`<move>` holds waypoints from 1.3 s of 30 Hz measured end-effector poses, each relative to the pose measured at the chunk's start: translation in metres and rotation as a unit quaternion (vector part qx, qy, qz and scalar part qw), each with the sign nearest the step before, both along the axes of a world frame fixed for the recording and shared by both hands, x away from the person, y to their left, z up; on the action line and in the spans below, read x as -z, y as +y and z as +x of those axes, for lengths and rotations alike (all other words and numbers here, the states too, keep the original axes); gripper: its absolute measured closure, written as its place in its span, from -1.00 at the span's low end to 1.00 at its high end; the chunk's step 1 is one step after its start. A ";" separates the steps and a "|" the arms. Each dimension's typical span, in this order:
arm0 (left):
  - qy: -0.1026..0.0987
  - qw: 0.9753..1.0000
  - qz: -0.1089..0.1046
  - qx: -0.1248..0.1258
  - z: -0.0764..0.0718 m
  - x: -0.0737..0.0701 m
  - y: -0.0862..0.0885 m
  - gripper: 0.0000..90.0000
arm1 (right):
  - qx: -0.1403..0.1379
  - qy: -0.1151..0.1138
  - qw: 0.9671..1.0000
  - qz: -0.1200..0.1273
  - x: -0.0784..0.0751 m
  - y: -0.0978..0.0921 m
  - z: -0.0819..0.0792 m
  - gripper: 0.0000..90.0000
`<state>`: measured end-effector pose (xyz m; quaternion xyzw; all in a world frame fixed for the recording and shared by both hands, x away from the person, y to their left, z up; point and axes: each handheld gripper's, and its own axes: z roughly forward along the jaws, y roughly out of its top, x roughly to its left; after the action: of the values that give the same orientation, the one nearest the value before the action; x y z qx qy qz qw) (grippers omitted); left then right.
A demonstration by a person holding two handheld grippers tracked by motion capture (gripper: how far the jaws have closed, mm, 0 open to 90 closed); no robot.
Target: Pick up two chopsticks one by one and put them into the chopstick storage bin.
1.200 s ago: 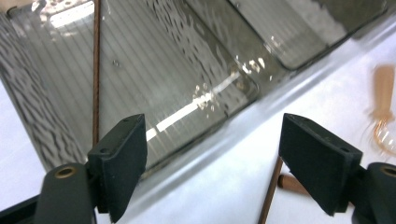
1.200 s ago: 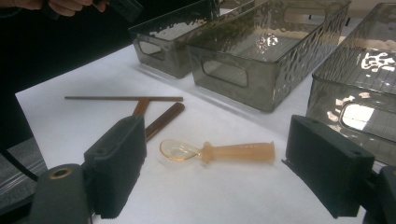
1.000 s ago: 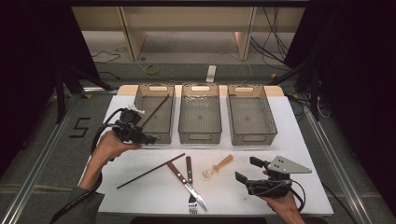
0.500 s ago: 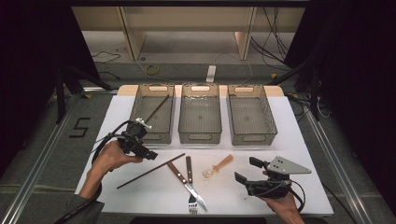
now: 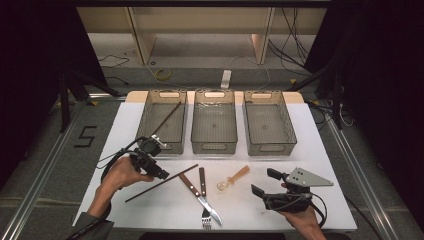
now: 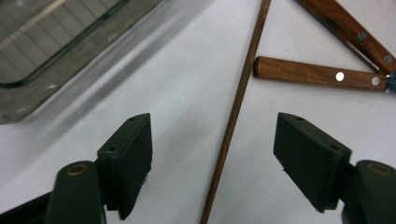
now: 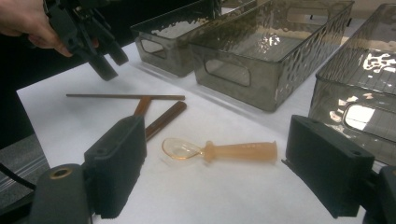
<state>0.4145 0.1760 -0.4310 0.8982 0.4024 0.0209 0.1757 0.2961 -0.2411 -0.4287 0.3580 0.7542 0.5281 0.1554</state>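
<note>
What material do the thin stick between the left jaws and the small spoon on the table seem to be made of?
The stick looks like dark brown wood with a matte finish; faint grain shows along it. The spoon seems to be amber plastic: its bowl is see-through and glossy, while its handle is cloudier. Neither can be confirmed by sight alone.

1. The table [image 5: 125, 120] is covered with a white sheet.
2. Three grey bins [image 5: 215, 127] stand side by side along the far edge.
3. A dark chopstick [image 5: 161, 183] lies at an angle at front left.
4. A wood-handled knife [image 5: 196, 195] and a wood-handled fork [image 5: 204, 197] cross at front centre.
5. An amber spoon [image 5: 233, 178] lies just right of them.
</note>
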 end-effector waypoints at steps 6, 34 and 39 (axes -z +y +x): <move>0.012 1.000 0.009 0.002 -0.002 0.004 0.000 -0.21 | 0.001 0.001 1.000 0.001 0.000 -0.001 0.000 -0.53; 0.039 0.998 0.044 0.035 -0.010 0.025 0.001 0.49 | 0.000 0.005 1.000 0.002 0.001 -0.001 0.001 -0.53; 0.041 0.997 0.050 0.036 -0.009 0.028 0.000 0.58 | 0.000 0.006 1.000 0.003 0.001 -0.001 0.001 -0.52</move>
<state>0.4051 0.1756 -0.4589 0.9199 0.3750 -0.0018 0.1144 0.2974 -0.2421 -0.4297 0.3614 0.7536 0.5283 0.1495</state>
